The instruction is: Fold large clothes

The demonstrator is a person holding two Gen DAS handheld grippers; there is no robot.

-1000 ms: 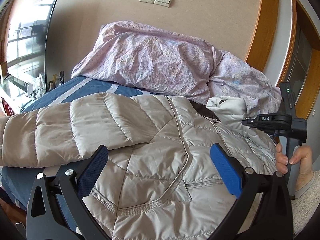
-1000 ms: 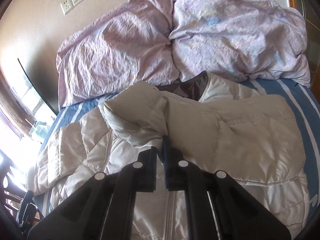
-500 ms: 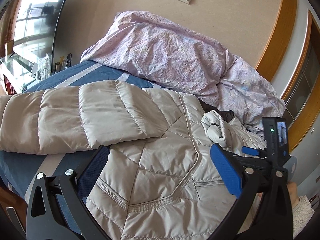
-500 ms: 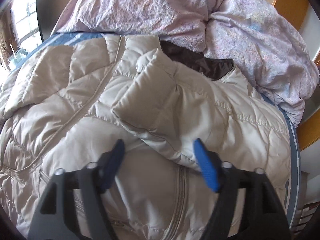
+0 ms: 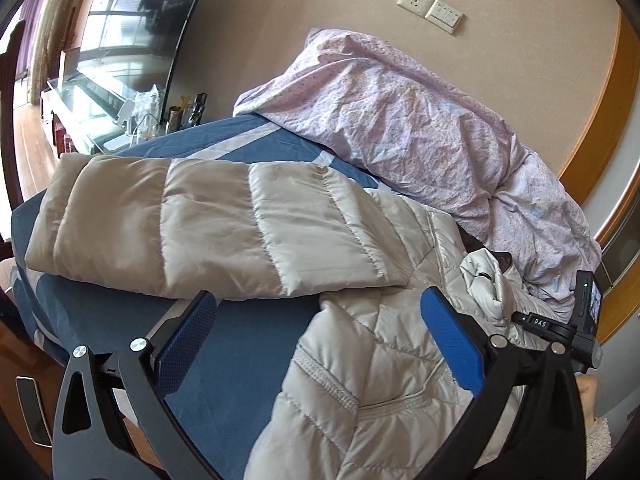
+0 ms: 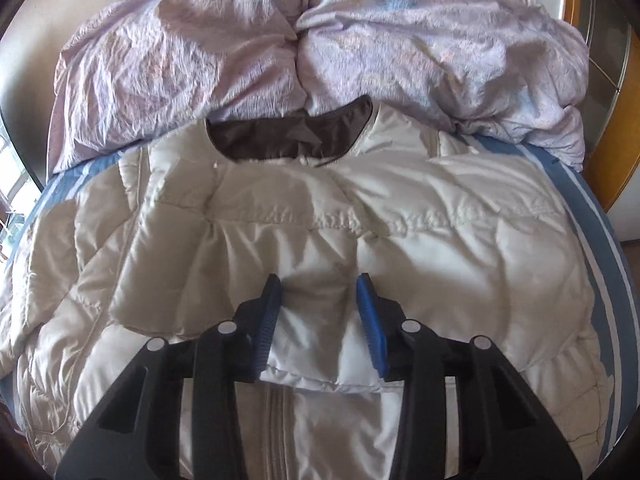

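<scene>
Right wrist view: the right gripper [image 6: 318,300] has its blue pads partway apart, the jaws having just been closing in, and a puffed fold of the folded-over sleeve [image 6: 320,320] sits between them. Whether the pads actually pinch the fabric I cannot tell. That sleeve lies across the chest of the beige quilted jacket [image 6: 460,248], which is spread front-up on the blue striped bedsheet [image 6: 600,216], its dark brown collar lining [image 6: 288,136] pointing at the crumpled lilac duvet [image 6: 400,40] heaped by the wall.

Over to the left wrist view: the left gripper [image 5: 318,336] stands wide open, nothing between its pads, hovering over the jacket's hem edge and bare sheet. Just beyond it the other sleeve [image 5: 200,220] stretches flat out to the left across the bed. At far right, the right gripper's black handle with a lit screen shows above a hand [image 5: 588,392].
</scene>
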